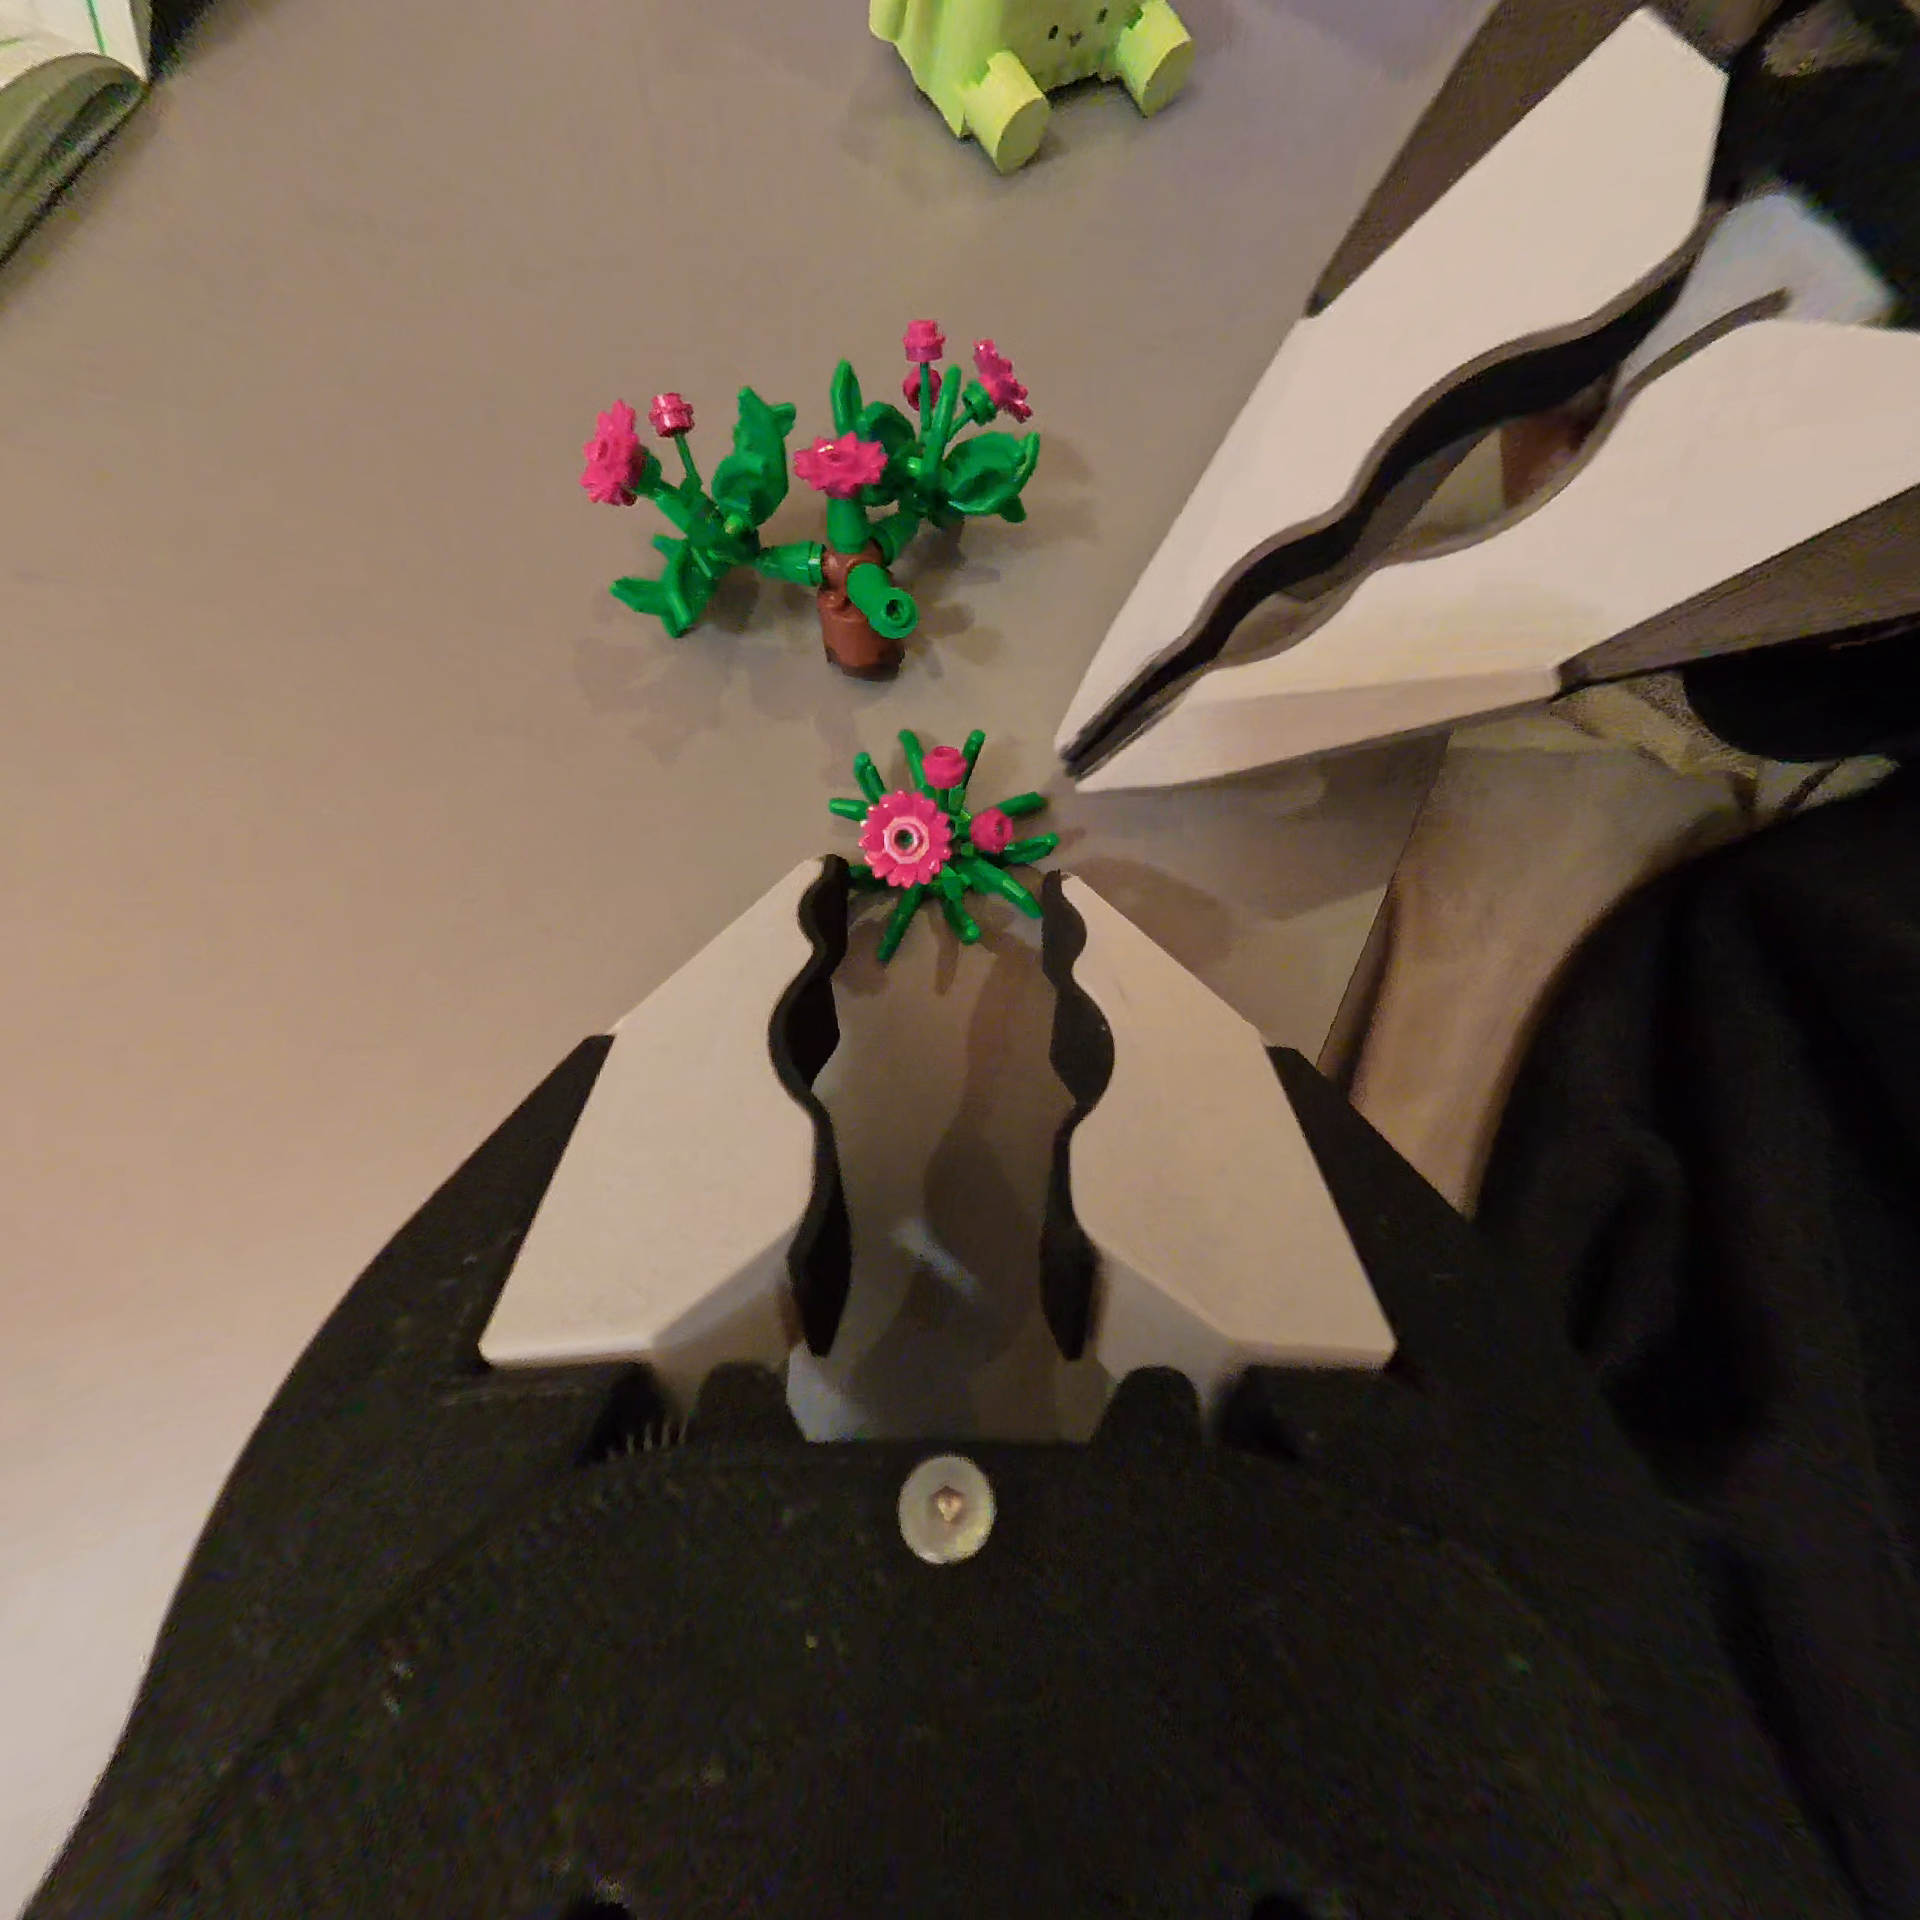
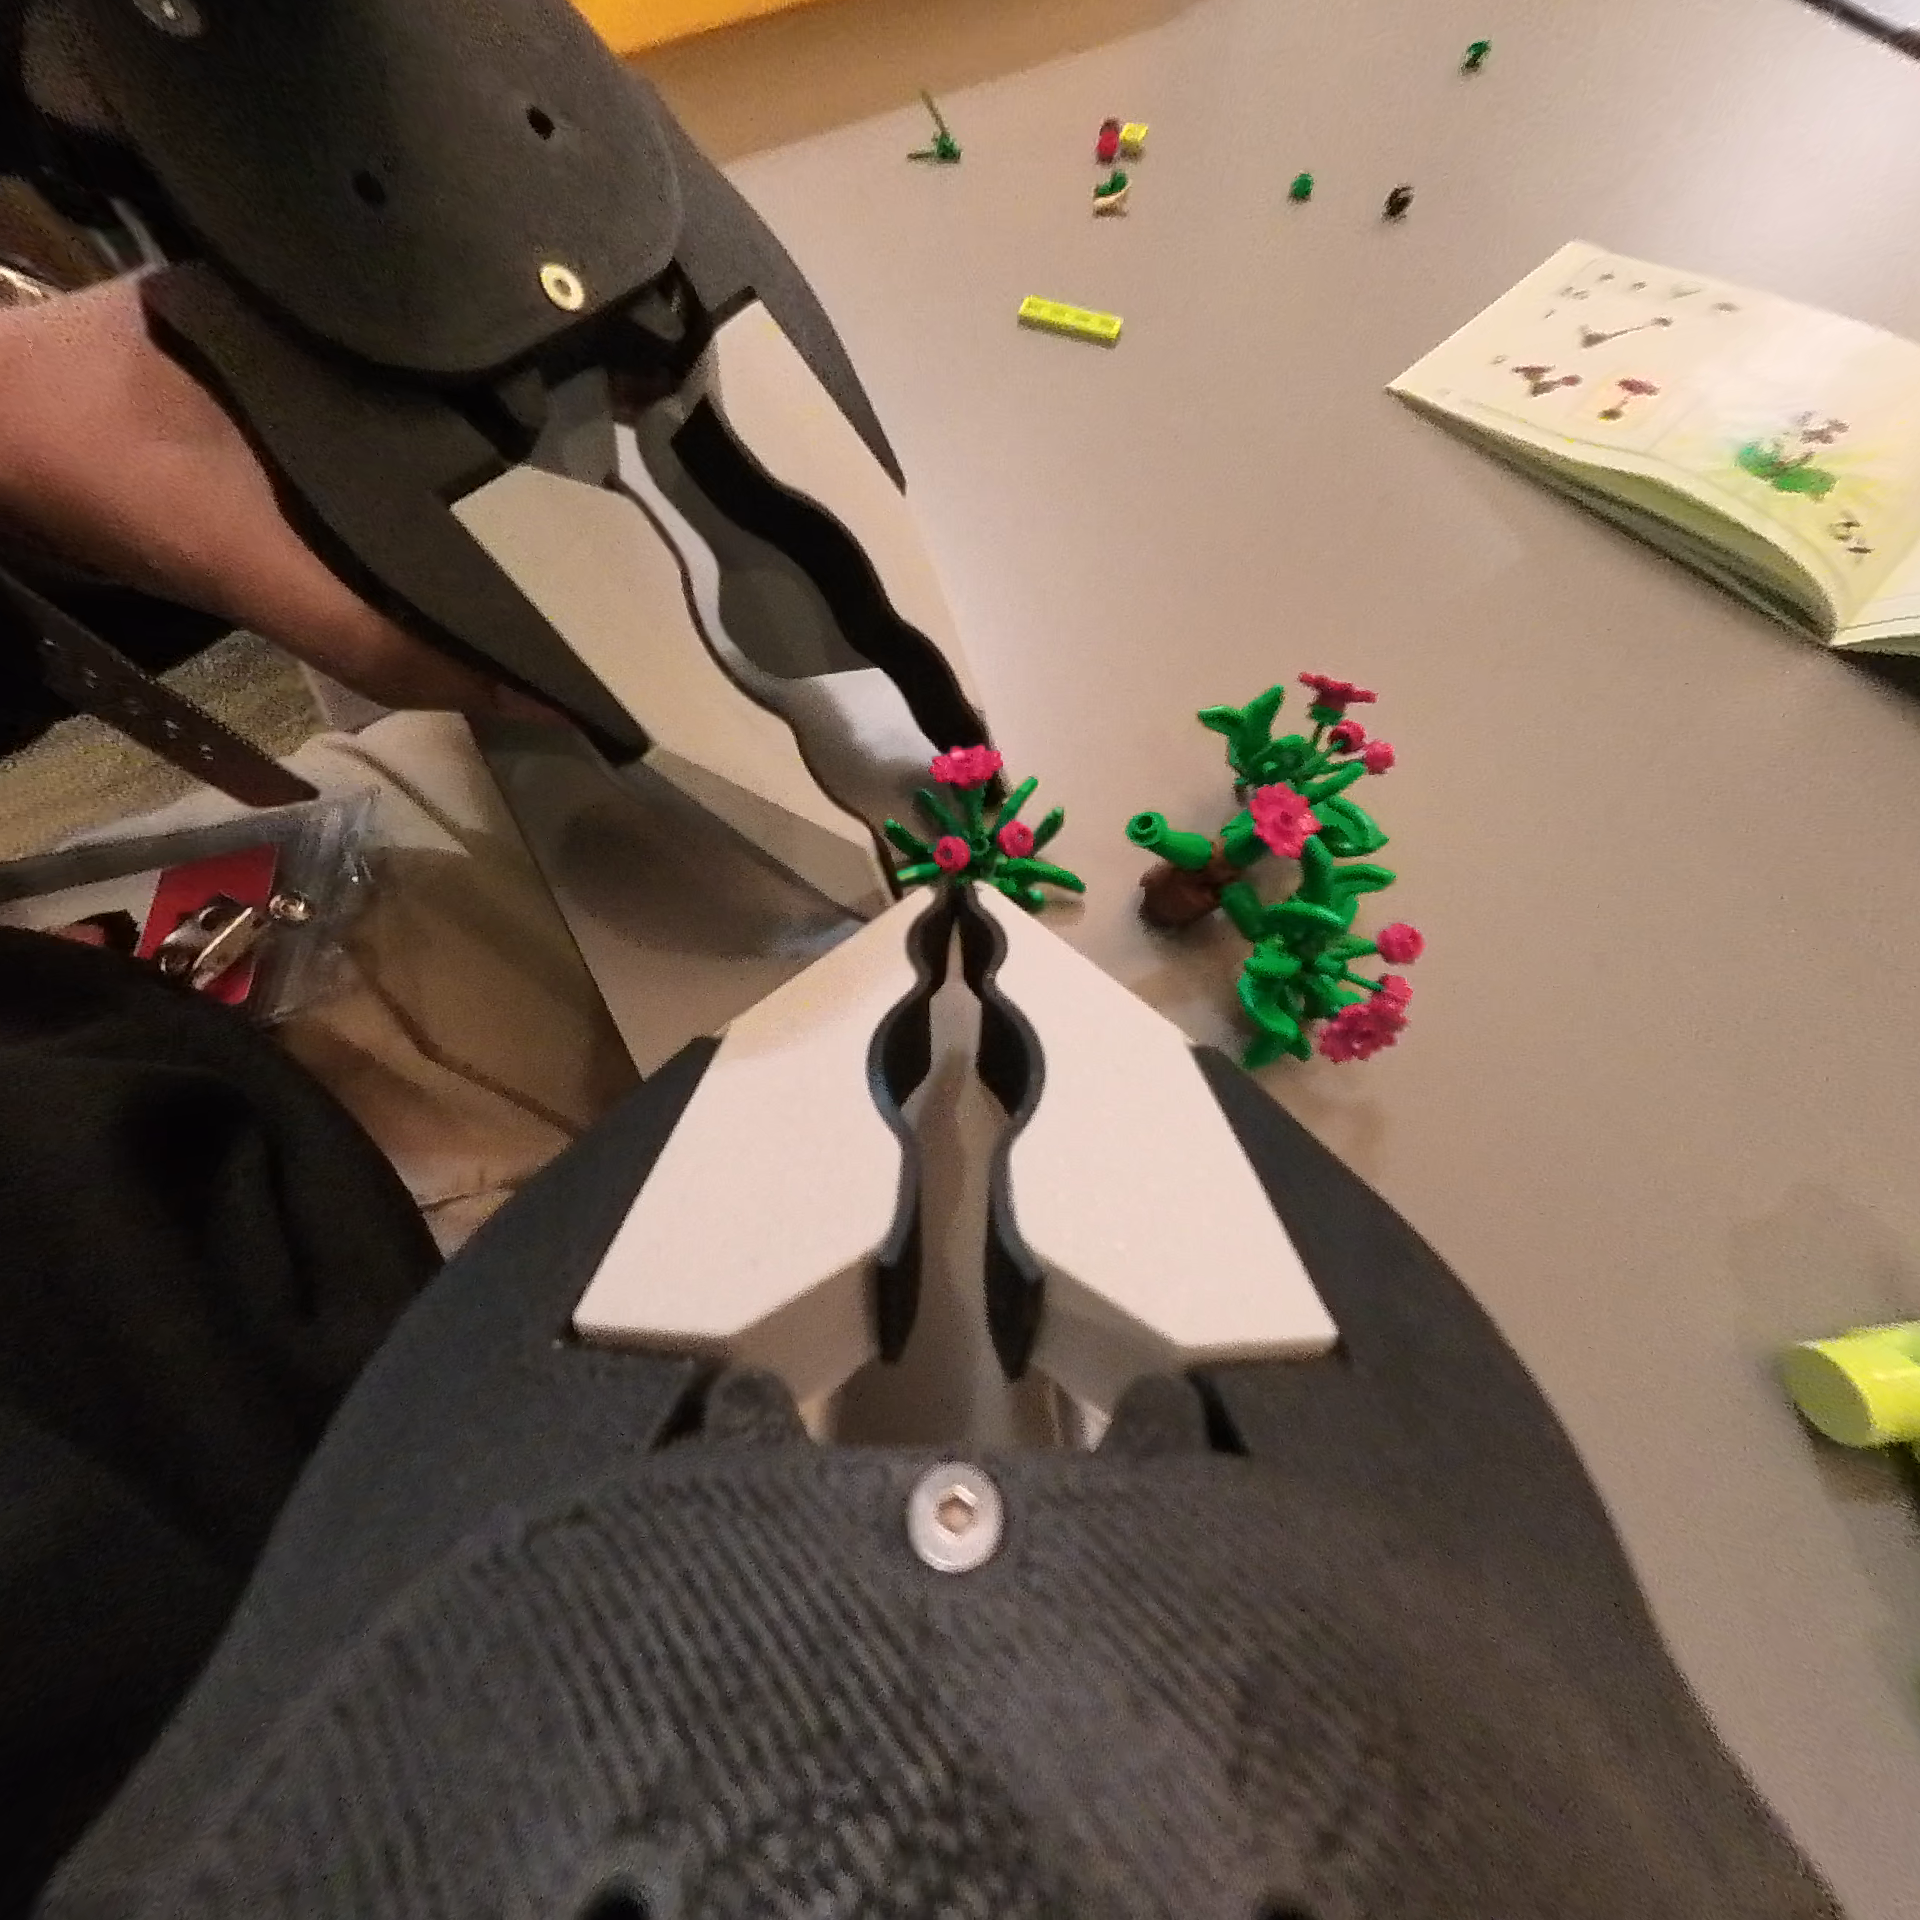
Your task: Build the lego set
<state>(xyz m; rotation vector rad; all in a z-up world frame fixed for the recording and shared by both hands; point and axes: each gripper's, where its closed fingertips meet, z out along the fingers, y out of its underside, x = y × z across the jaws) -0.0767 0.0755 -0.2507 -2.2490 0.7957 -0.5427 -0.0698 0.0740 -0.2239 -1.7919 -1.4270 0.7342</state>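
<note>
A small flower sprig [image 1: 925,836] with green leaves, one open pink flower and two pink buds sits between my grippers, low over the grey table [image 1: 312,727]. My left gripper [image 1: 943,881] is open, its tips on either side of the sprig. My right gripper [image 2: 954,906] is shut at the sprig's base [image 2: 977,847]; in the left wrist view its closed tips [image 1: 1070,769] meet the sprig's right leaves. The larger built plant [image 1: 852,499], with a brown pot, lies on the table just beyond and also shows in the right wrist view [image 2: 1283,883]. The left gripper [image 2: 930,810] comes in from the upper left there.
An open instruction booklet [image 2: 1683,447] lies at the far right. A lime flat plate [image 2: 1070,317] and several small loose pieces [image 2: 1117,140] lie at the far side. A lime-green toy figure [image 1: 1029,62] stands nearby. A person's hand [image 2: 156,499] and a plastic bag [image 2: 239,914] are at the left. Left tips and right tips are each some 20 cm from the lime flat plate [image 2: 1070,317].
</note>
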